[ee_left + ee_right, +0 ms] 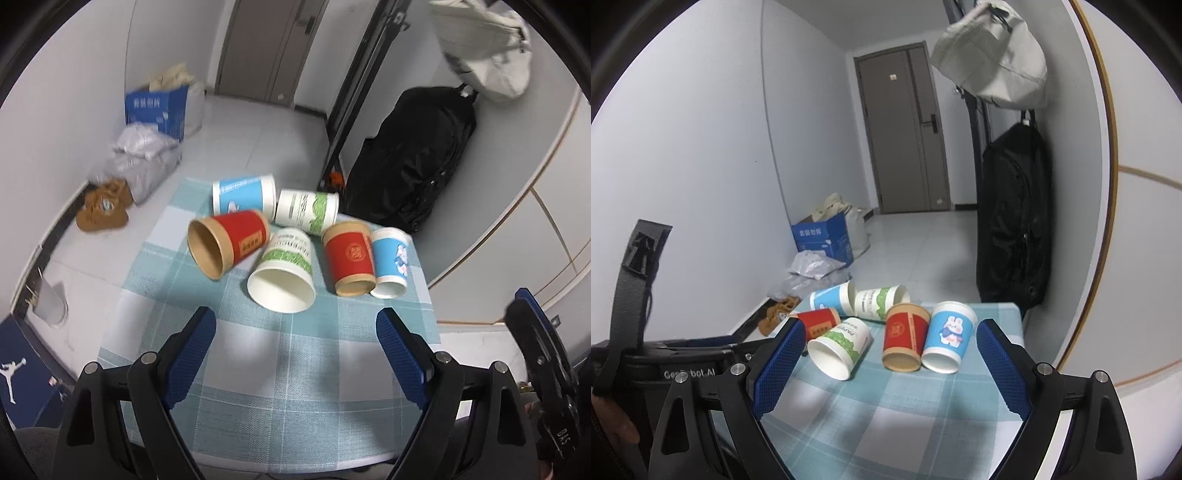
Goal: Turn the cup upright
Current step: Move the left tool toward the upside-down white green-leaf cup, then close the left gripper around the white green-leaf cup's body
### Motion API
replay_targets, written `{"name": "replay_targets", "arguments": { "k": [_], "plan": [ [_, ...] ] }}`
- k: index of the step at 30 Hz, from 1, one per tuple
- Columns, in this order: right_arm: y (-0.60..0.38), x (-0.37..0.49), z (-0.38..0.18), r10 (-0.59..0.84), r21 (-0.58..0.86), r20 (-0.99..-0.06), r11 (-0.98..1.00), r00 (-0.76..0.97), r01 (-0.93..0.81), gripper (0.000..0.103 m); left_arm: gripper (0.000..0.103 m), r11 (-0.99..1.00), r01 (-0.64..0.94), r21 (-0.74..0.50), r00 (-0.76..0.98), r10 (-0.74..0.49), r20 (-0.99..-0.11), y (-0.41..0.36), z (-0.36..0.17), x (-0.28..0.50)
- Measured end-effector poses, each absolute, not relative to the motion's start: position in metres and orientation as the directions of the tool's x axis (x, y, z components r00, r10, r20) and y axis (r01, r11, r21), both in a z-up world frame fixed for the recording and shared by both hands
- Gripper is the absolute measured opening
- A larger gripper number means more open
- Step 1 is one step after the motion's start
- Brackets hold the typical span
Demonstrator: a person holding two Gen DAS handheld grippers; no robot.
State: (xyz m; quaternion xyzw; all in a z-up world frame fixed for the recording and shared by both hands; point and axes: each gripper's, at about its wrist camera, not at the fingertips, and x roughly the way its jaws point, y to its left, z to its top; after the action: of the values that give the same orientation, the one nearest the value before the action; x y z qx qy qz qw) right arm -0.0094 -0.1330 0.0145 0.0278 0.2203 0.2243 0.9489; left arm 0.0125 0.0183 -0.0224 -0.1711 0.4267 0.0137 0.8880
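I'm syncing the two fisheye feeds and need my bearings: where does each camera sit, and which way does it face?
Left wrist: on the left gripper, tilted down across the checked tablecloth at six tipped paper cups; right gripper at right edge.
Right wrist: on the right gripper, lower, facing the door; left gripper at left edge.
Shared: the cups, e.g. the rabbit cup, black backpack.

Soft, even indoor light leaves faint shadows on the worktop (280,369) below the jaws, mild blur softens the cups (282,273), and fisheye bending darkens every corner.
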Motion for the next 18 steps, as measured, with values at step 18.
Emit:
{"name": "replay_targets", "arguments": {
  "k": [18],
  "plan": [
    [-0.13, 0.042, -0.004, 0.436, 0.234, -0.534, 0.9, 0.724, -0.369, 0.094, 0.085, 0.974, -0.058, -0.219, 0.434, -0.173, -0.884, 0.016, -0.064, 0.109]
  ]
}}
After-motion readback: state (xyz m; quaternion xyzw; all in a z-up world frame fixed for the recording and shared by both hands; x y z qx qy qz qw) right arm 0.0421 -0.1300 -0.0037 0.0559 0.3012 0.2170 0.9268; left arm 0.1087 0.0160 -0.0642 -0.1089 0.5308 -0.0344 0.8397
